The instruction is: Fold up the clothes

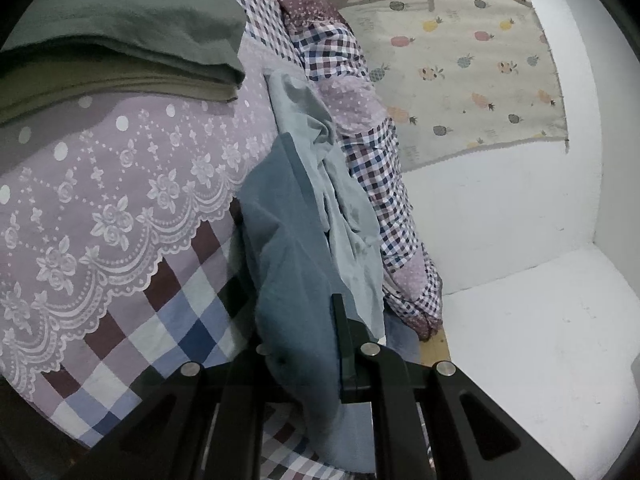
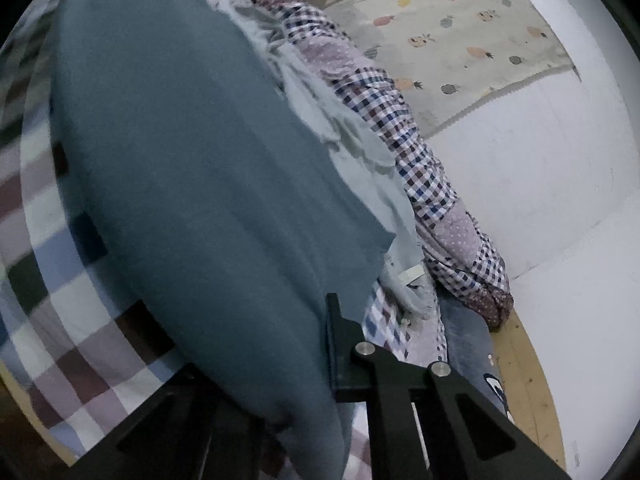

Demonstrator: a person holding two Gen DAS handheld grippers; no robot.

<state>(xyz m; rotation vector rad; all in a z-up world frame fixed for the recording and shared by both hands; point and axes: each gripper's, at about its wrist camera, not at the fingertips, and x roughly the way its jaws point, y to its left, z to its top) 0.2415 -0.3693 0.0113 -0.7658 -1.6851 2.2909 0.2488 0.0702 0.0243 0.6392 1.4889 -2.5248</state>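
Clamping the blue garment (image 1: 288, 264) between them, the left gripper (image 1: 304, 344) and right gripper (image 2: 288, 344) hold it above the checked bedspread (image 1: 168, 328).

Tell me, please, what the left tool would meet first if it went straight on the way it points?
Probably the blue-grey garment itself, already draped between the left tool's fingers; beyond it lies the crumpled pale blue cloth, then the checked quilt. Depth is unclear.
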